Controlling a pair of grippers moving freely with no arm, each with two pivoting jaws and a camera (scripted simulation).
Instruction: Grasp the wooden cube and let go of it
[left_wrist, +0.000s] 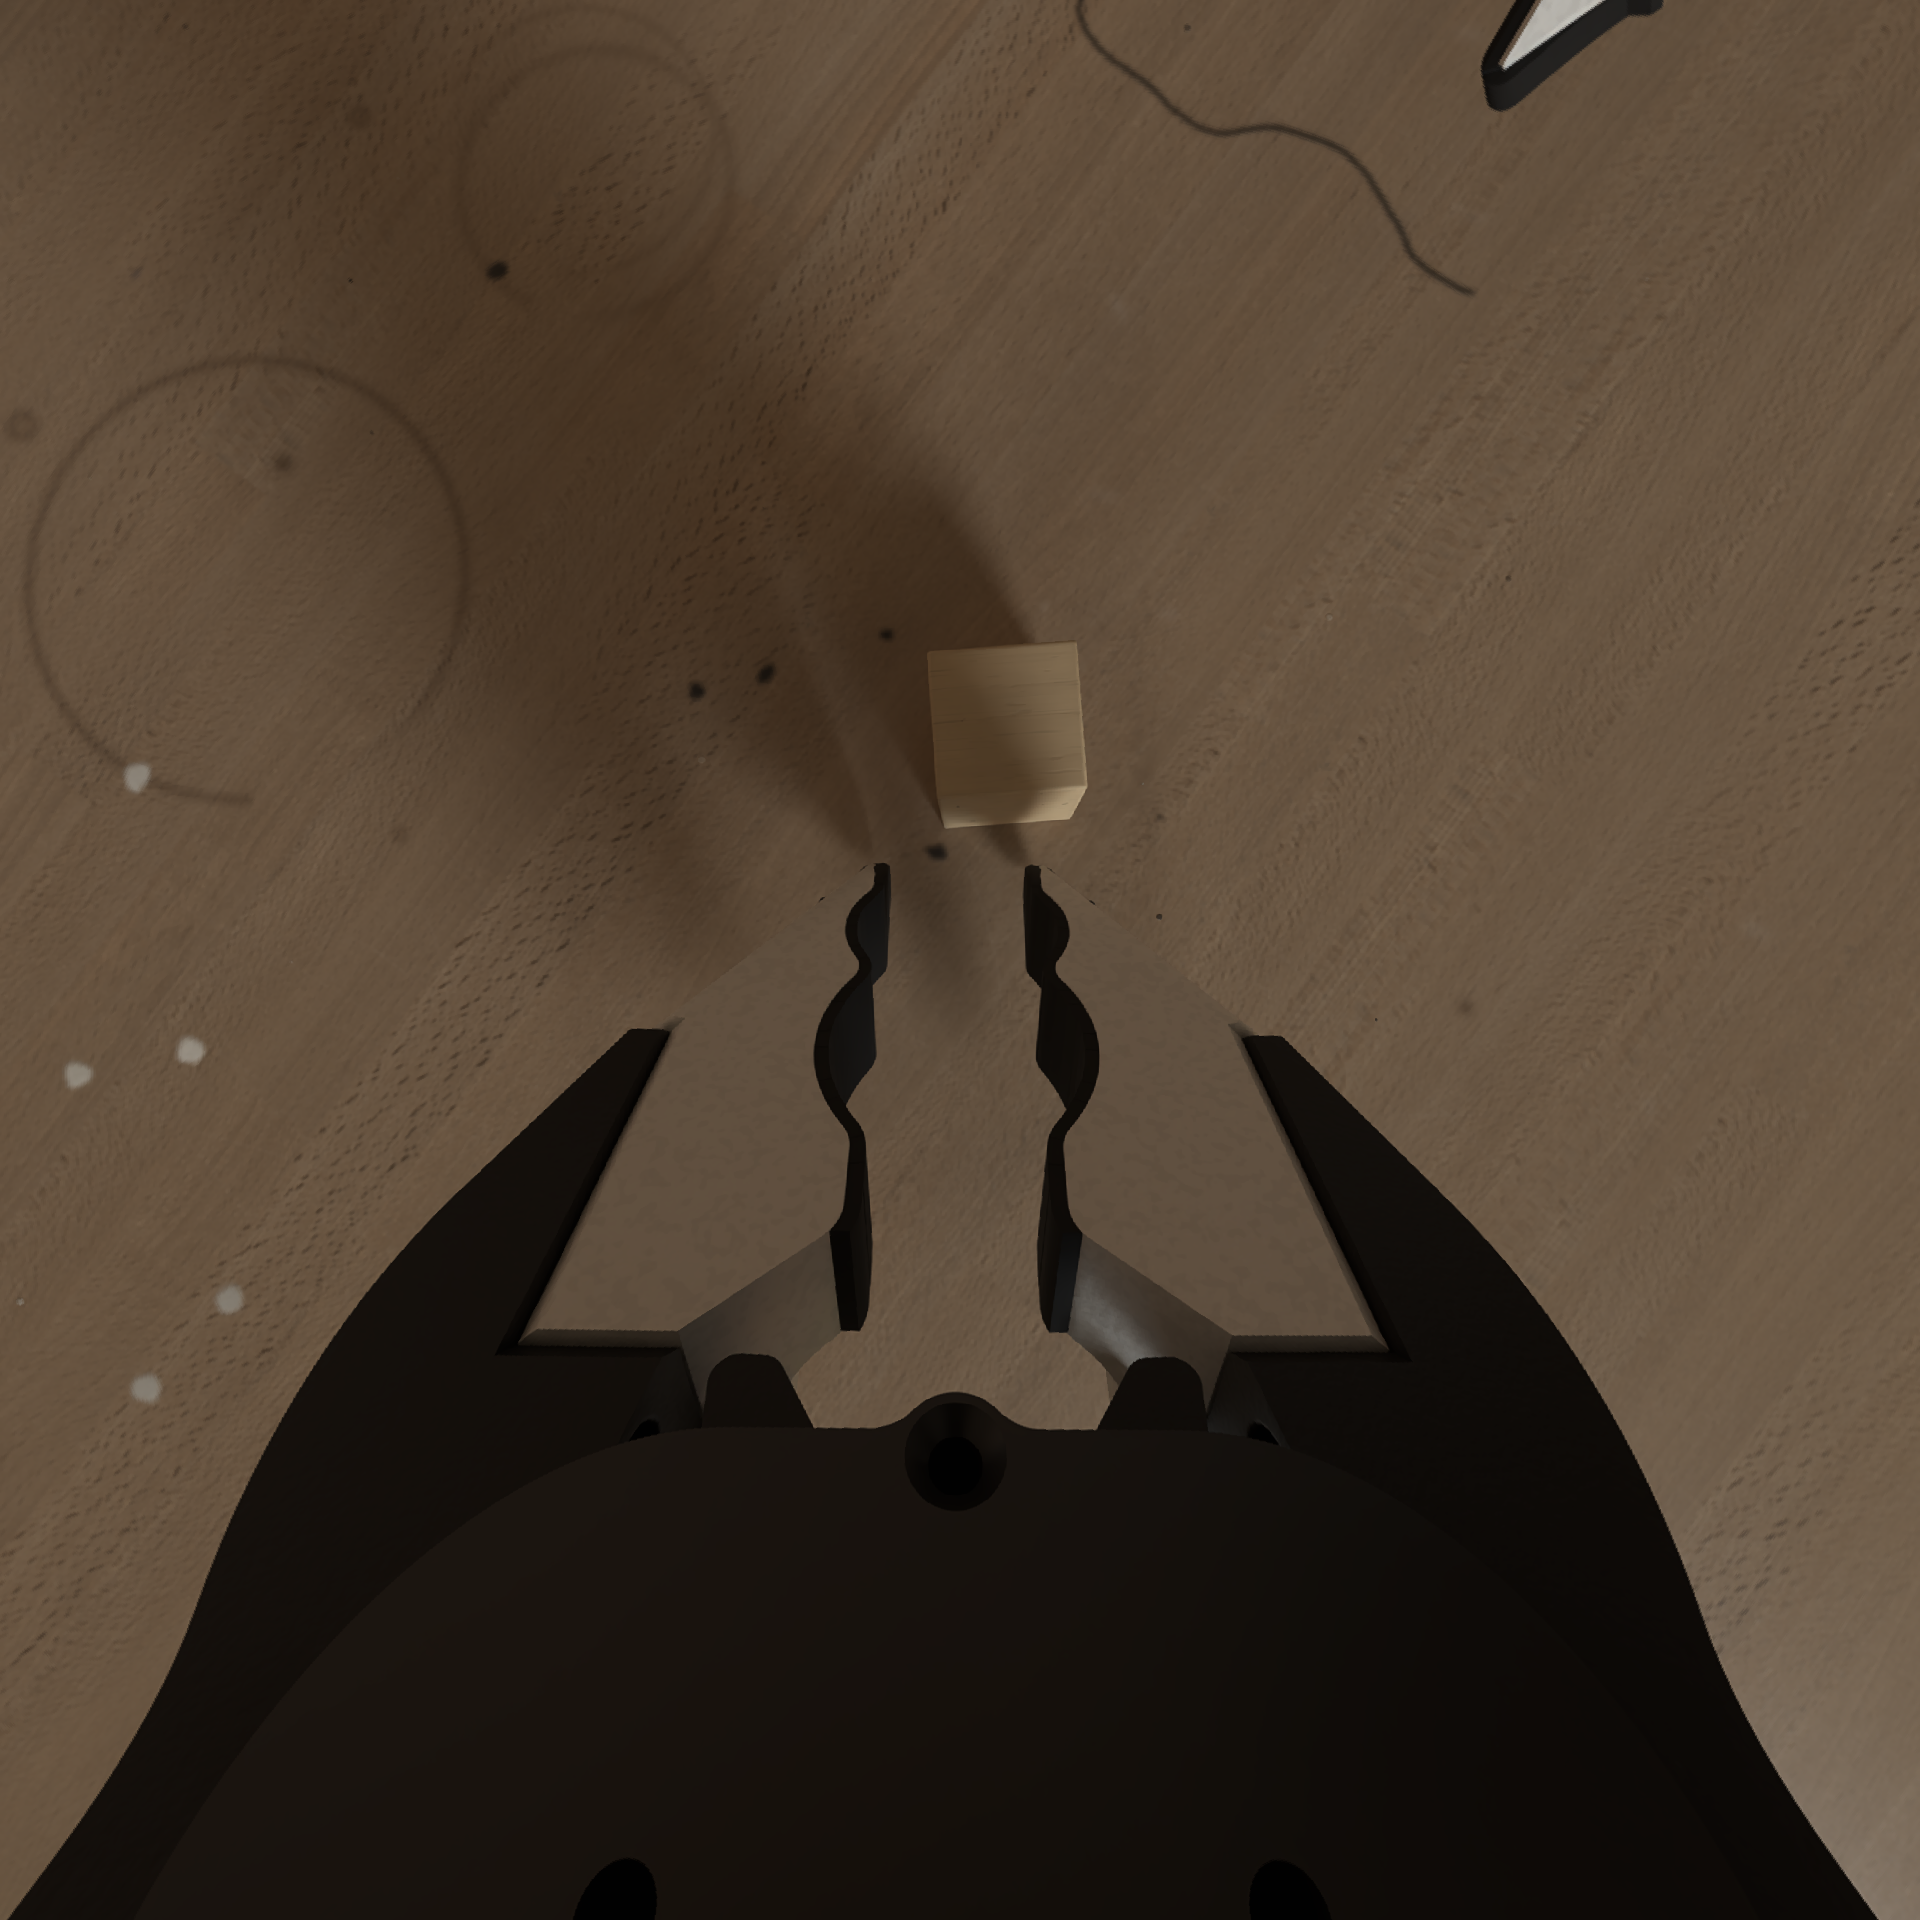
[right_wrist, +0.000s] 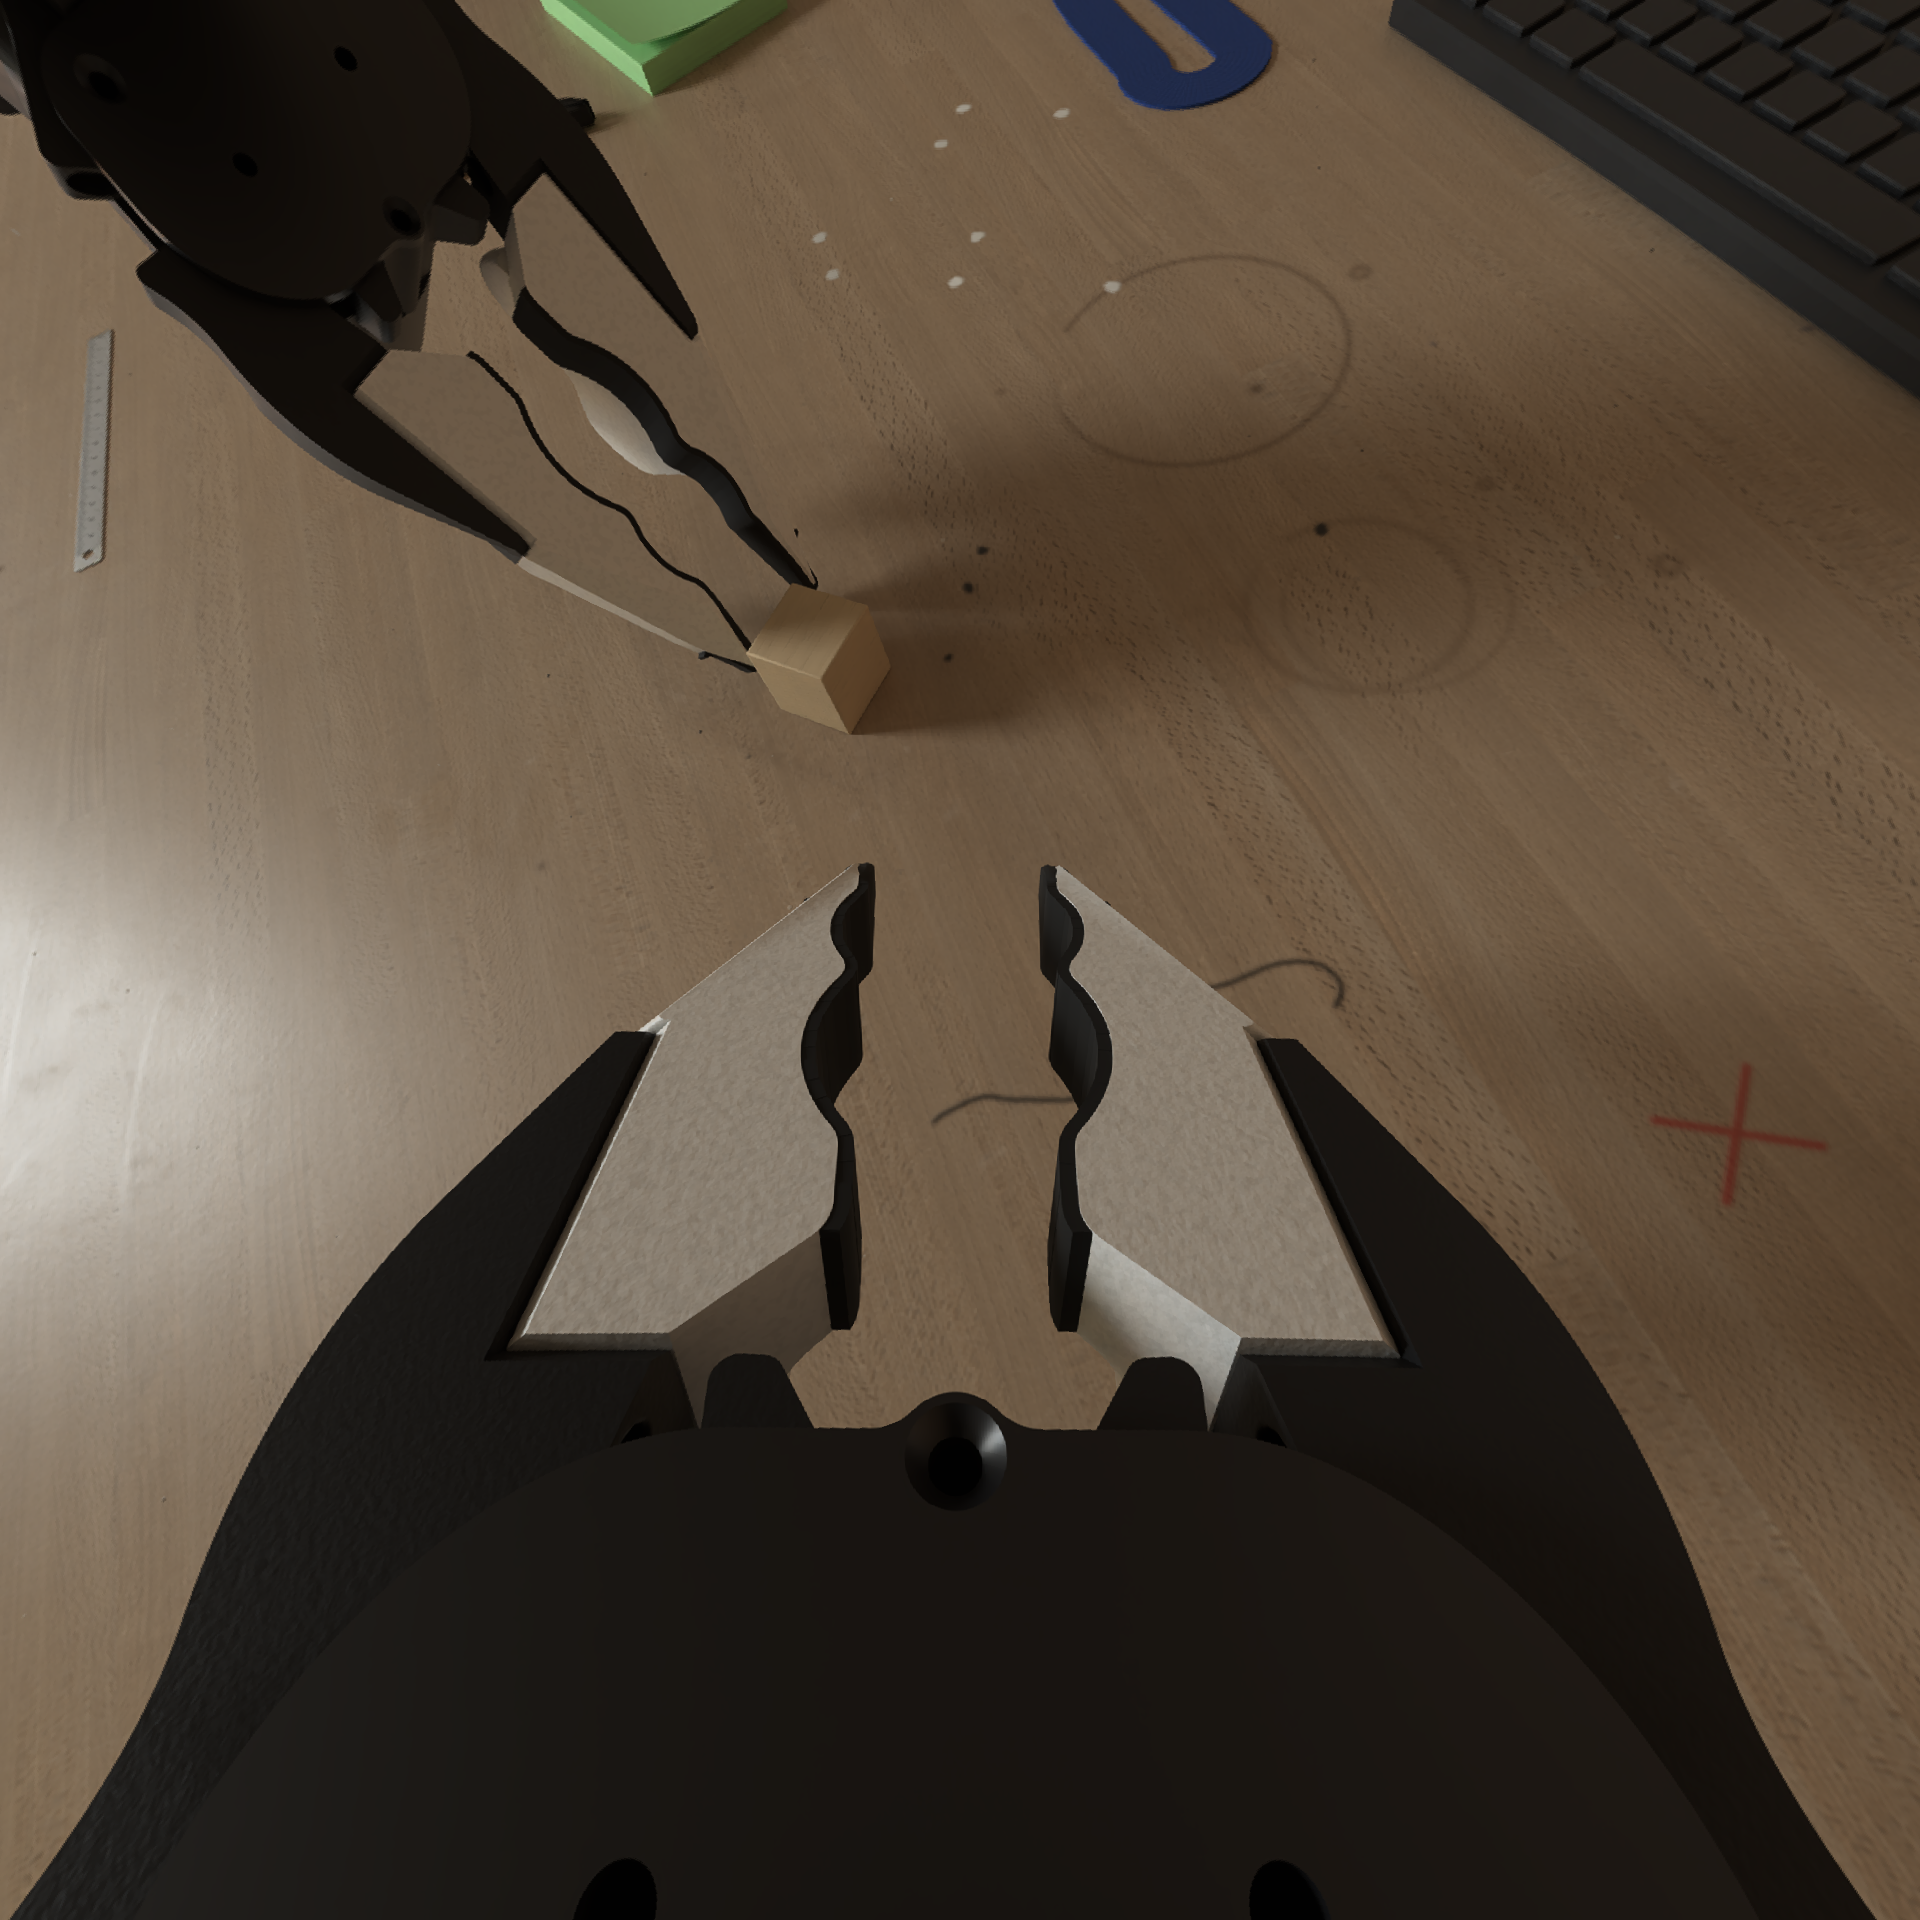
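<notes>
From my left hand-held gripper (left_wrist: 956, 868) the jaws stand a narrow gap apart with nothing between them, and the cube (left_wrist: 1006, 732) sits on the tabletop (left_wrist: 1455, 727) just past the fingertips, a little right of the centre line. In the right wrist view the same left hand-held gripper (right_wrist: 774, 618) comes down at a slant with its tips at the cube's (right_wrist: 821, 657) near top edge; whether they touch it I cannot tell, but they do not enclose it. My right hand-held gripper (right_wrist: 956, 871) hangs well back from the cube, jaws also narrowly apart and empty, over a thin dark thread (right_wrist: 997, 1101) lying on the wood. Farther off lie a steel ruler (right_wrist: 94, 447), a green pad (right_wrist: 665, 31), a blue flat piece (right_wrist: 1174, 52) and a keyboard (right_wrist: 1714, 135). I judge either the grasp is not yet made or the release is already done; these pictures alone cannot settle which.
</notes>
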